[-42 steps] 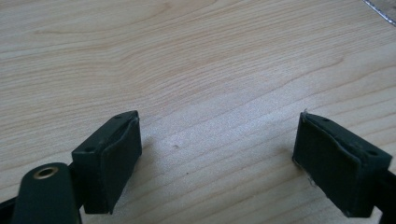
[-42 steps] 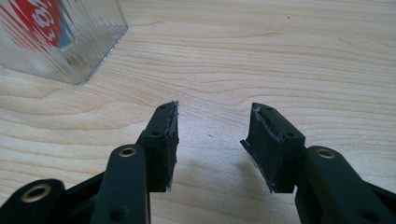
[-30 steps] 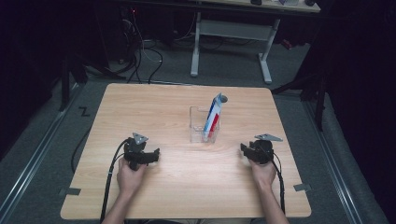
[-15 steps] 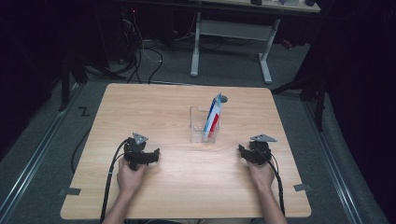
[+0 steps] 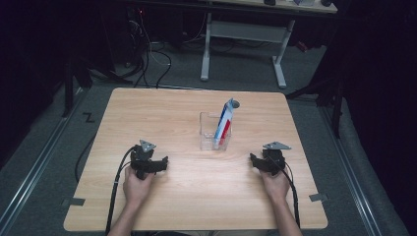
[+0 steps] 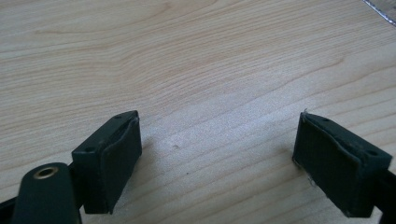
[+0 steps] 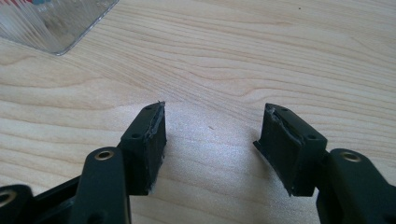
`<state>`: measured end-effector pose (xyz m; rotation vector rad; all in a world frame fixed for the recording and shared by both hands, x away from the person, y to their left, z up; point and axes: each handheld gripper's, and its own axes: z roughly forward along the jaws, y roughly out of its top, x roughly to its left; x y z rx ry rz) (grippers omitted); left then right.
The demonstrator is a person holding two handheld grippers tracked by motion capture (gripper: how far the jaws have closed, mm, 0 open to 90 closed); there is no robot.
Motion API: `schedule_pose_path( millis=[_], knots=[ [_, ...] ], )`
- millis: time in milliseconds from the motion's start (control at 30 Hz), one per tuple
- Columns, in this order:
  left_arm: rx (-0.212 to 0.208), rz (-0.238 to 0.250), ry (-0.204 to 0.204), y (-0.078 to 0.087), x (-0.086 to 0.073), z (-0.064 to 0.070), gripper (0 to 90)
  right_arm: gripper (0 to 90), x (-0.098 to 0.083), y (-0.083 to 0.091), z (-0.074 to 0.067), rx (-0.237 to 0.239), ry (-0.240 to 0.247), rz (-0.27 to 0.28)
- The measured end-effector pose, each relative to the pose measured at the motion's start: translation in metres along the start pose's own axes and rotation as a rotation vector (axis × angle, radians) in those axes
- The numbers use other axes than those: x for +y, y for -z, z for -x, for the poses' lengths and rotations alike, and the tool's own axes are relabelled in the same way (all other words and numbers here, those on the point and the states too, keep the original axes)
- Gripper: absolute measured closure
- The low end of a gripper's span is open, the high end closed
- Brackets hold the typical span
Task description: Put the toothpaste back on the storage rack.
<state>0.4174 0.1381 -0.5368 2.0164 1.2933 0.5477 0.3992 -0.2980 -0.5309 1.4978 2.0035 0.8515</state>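
Currently both grippers, left gripper [image 5: 158, 162] & right gripper [image 5: 255, 161], rest near bench [image 5: 147, 113] front edge, jaws wide, empty, right's just been opening; approach the tube [image 5: 224, 123] in its clear holder [image 5: 209, 129] slowly.

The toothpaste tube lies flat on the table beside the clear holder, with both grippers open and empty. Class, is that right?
Not quite. The toothpaste tube stands leaning inside the clear holder, as the high view shows. The left gripper and right gripper are indeed open and empty.

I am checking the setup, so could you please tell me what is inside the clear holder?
A red, white and blue tube leans inside the clear holder; its bottom end is blurred.
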Motion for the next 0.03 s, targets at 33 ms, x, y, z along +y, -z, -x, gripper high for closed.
schedule_pose_path(
  millis=[33],
  knots=[
    [0.0,0.0,0.0,0.0,0.0,0.0001,15.5,40.5,0.0,0.0,0.0,0.001,0.0,0.0]
  ],
)
